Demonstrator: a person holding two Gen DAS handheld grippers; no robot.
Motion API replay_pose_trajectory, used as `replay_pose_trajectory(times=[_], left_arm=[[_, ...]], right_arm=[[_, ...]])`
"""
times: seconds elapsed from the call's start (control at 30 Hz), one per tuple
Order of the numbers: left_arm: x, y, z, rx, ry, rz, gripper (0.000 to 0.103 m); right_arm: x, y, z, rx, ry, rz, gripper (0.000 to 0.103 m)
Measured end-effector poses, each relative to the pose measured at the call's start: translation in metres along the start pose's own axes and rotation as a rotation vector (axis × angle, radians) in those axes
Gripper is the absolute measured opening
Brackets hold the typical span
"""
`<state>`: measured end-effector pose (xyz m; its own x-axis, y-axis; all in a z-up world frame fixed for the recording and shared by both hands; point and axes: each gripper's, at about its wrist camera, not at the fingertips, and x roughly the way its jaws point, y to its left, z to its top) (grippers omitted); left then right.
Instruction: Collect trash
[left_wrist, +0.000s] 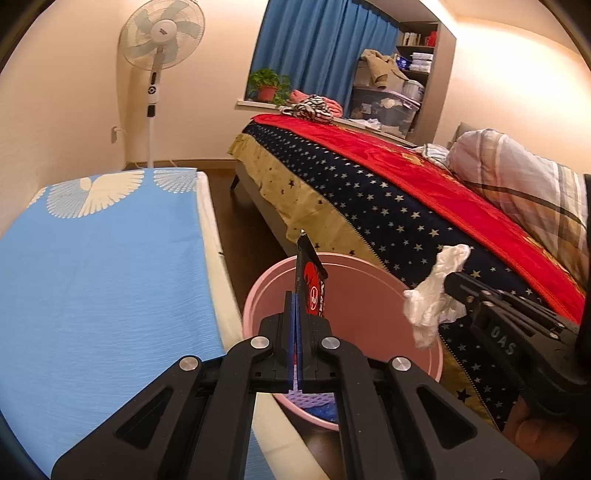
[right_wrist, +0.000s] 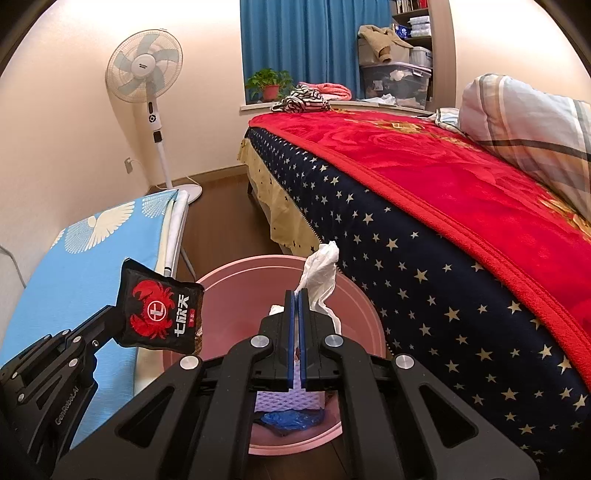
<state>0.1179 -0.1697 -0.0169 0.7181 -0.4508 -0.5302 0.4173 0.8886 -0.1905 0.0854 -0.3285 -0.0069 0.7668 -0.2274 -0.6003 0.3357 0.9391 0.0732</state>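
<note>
Beside bed, pink bin holds foam netting.

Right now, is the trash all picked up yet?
Almost! Some trash already lies in the pink bin. The left gripper is clamped on a black snack packet, and the right gripper pinches a white crumpled tissue, both above the bin. Dropping them in is left.

Both cameras look down close over the pink bin, each seeing the bed and fan.
</note>
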Motion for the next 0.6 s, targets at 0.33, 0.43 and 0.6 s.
replay_pose_trajectory(times=[0.33,0.43,0.6], left_arm=[[-0.028,0.024,0.003,0.008,-0.042,0.083,0.009],[-0.044,0.037,0.004,-0.001,-0.060,0.121,0.027],[-0.075,0.048,0.002,0.001,-0.074,0.154,0.045]], right_arm=[[-0.018,0.004,0.001,-0.002,-0.019,-0.015,0.038],[-0.032,0.006,0.004,0.013,-0.036,-0.001,0.054],[-0.055,0.017,0.006,0.006,-0.057,0.053,0.072]])
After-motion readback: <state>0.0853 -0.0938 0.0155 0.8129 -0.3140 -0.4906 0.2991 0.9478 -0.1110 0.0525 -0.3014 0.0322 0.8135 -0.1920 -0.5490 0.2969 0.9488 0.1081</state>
